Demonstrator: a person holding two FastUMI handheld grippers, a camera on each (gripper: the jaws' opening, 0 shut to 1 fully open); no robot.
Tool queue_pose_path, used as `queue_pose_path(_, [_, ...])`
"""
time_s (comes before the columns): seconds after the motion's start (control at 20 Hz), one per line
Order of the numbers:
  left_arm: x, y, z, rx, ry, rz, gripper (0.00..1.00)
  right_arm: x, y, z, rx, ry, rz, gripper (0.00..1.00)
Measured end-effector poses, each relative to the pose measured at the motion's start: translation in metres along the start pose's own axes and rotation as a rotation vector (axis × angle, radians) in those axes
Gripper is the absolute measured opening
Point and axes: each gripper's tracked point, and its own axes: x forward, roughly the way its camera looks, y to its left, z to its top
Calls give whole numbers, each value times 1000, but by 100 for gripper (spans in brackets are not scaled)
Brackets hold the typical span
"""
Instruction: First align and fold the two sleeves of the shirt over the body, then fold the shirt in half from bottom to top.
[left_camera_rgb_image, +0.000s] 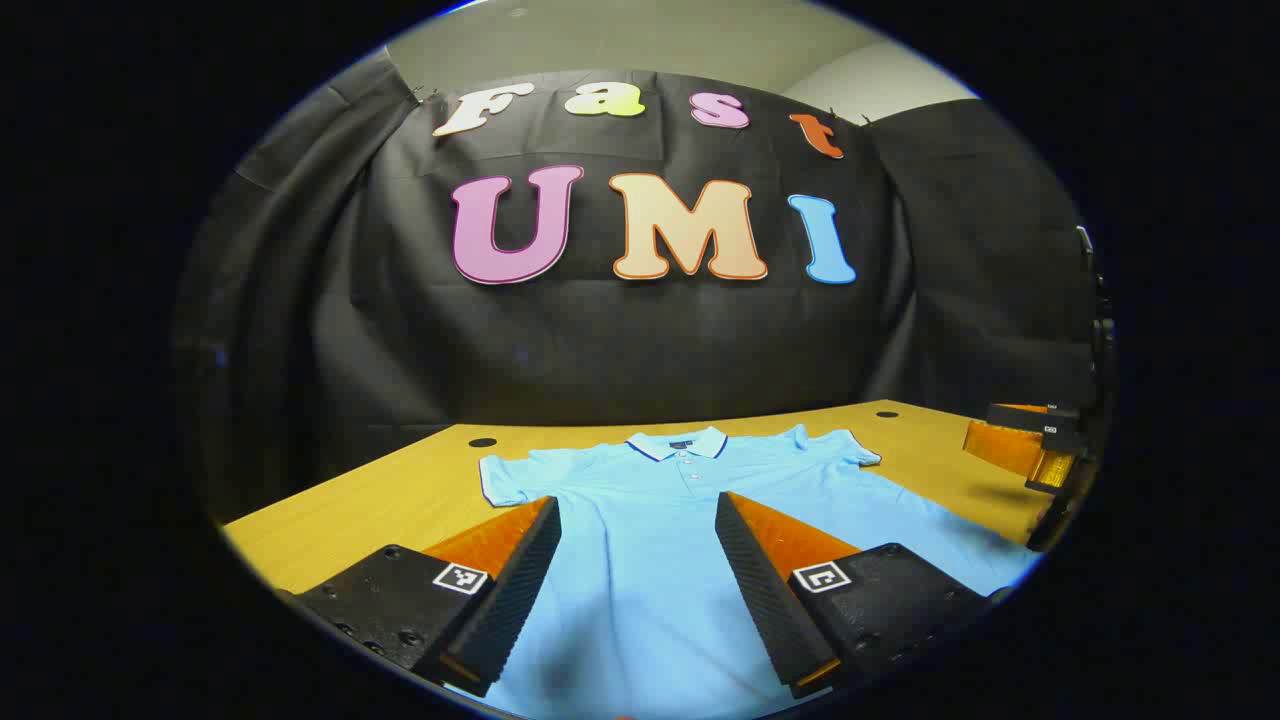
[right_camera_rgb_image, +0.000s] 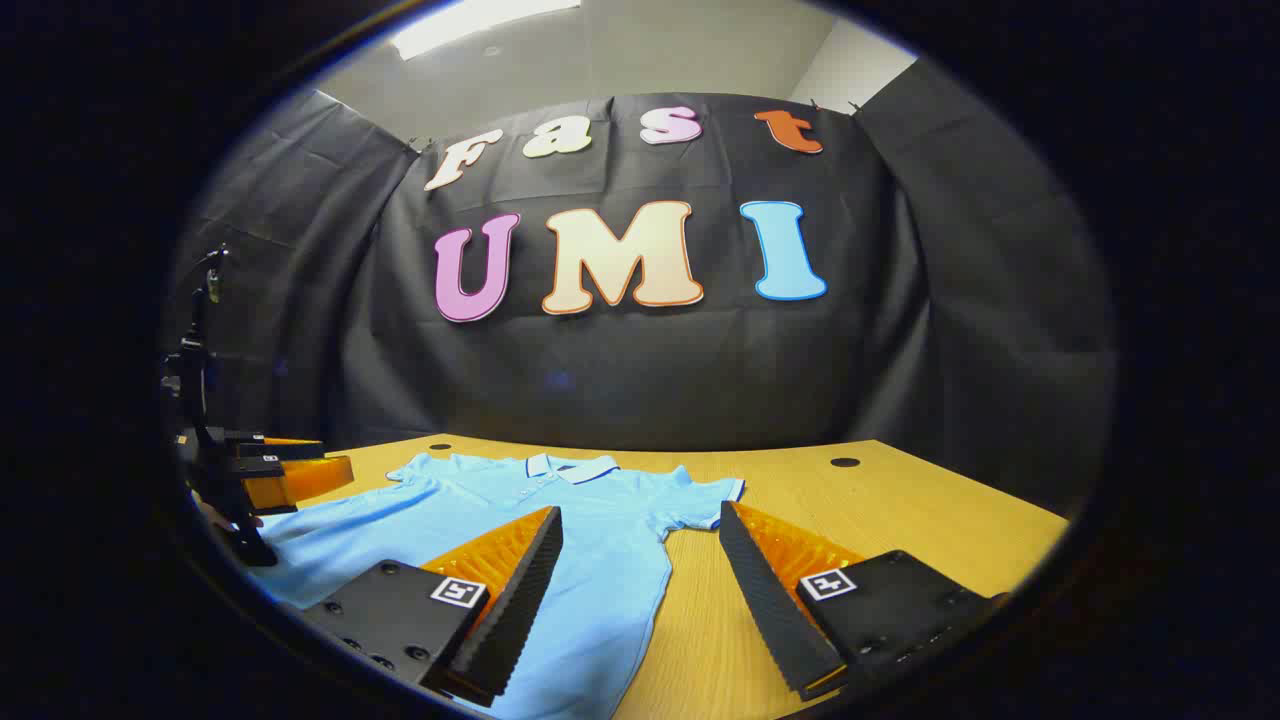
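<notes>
In the left gripper view, the light blue polo shirt (left_camera_rgb_image: 690, 520) lies flat on the wooden table (left_camera_rgb_image: 400, 500), collar far, and the left gripper (left_camera_rgb_image: 637, 510) hangs released above its body. In the right gripper view the right gripper (right_camera_rgb_image: 640, 520) is spread wide too, over the shirt's right sleeve (right_camera_rgb_image: 700, 495) and bare table; the other gripper at far left looks parted, I think.

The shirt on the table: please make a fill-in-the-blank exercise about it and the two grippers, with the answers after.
1. The light blue shirt lies spread ____ on the wooden table.
2. Both sleeves are still ____, not folded over the body.
3. The left gripper has its fingers ____, with nothing between them.
4. In the right gripper view, the right gripper hovers over the shirt's edge with its fingers ____.

Answers: flat; spread out; open; open
</notes>
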Motion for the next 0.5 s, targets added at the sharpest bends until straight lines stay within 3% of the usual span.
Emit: queue_pose_path(0.5, [1,0,0,-9,-3,1,94,3,1,-1,2,2,7,98])
